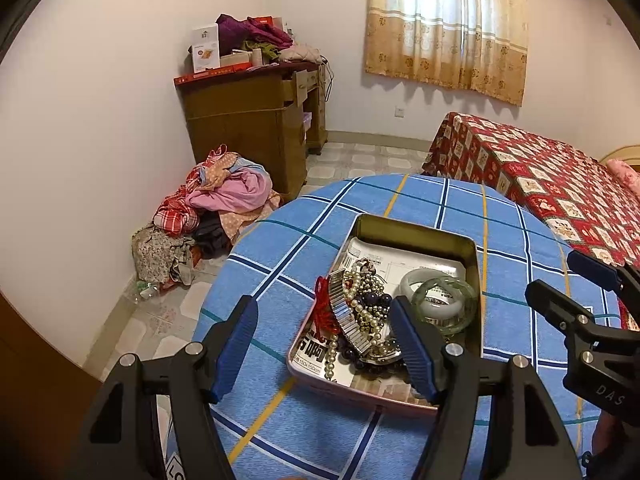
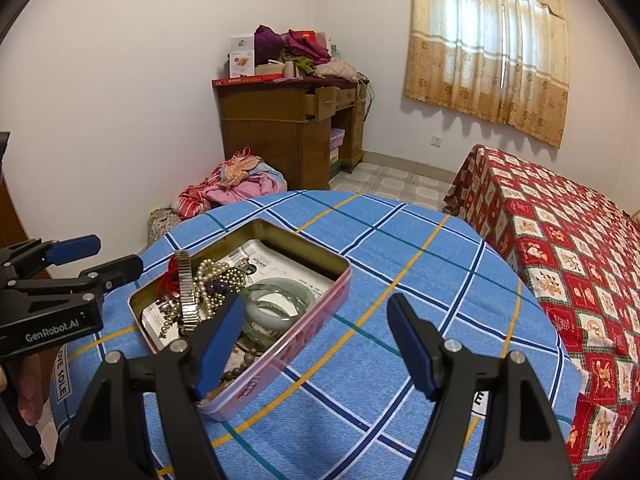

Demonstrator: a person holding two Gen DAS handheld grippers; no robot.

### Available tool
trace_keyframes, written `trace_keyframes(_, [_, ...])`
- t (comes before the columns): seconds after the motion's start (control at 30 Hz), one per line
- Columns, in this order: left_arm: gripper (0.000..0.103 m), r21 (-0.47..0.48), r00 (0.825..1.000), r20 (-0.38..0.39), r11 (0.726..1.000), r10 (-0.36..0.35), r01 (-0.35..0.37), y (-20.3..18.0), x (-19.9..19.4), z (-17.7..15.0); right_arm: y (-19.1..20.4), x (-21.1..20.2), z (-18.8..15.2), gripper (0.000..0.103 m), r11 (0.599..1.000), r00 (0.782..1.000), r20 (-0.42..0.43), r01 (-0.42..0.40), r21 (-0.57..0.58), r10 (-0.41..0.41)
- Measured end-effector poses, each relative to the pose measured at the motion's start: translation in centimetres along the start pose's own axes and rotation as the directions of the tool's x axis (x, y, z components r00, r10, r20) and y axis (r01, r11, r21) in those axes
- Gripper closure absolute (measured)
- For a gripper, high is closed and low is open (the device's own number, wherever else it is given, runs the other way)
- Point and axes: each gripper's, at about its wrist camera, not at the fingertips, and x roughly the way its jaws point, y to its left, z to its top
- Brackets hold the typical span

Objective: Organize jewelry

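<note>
A pink tin [image 1: 352,390] [image 2: 288,344] with a gold inside stands on the round table under a blue checked cloth [image 1: 280,248] [image 2: 400,248]. In it lies a tangle of pearl strings [image 1: 360,300] [image 2: 212,276], a metal stretch band [image 1: 344,312] [image 2: 186,292], dark beads, a red tassel and two pale green bangles [image 1: 440,300] [image 2: 276,304]. My left gripper [image 1: 324,344] hovers open over the tin's near left part, nothing between its fingers. My right gripper [image 2: 316,344] is open too, straddling the tin's near right wall. Each gripper shows at the edge of the other's view [image 1: 568,284] [image 2: 104,260].
A bed with a red patterned cover [image 1: 560,184] [image 2: 560,248] stands right of the table. A wooden desk piled with boxes and clothes [image 1: 256,120] [image 2: 288,128] is against the far wall, with a heap of clothes [image 1: 216,204] [image 2: 240,184] on the tiled floor.
</note>
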Motion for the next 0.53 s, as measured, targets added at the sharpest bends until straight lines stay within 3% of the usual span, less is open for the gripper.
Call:
trace_keyframes(0.17, [0.033, 0.003, 1.0, -0.005, 1.0, 0.012, -0.012, -0.08, 0.12, -0.13, -0.16, 0.03, 0.01, 0.026, 1.0, 1.0, 0.0, -0.001, 0.002, 0.001])
trace_keyframes(0.27, [0.026, 0.009, 1.0, 0.002, 1.0, 0.029, -0.029, -0.05, 0.06, -0.25, -0.16, 0.05, -0.08, 0.026, 1.0, 1.0, -0.002, 0.0, 0.001, 0.0])
trace_keyframes(0.53, [0.026, 0.015, 0.999, 0.018, 0.999, 0.042, -0.042, -0.04, -0.2, -0.32, -0.08, 0.17, -0.41, 0.026, 1.0, 1.0, -0.006, -0.003, 0.004, 0.003])
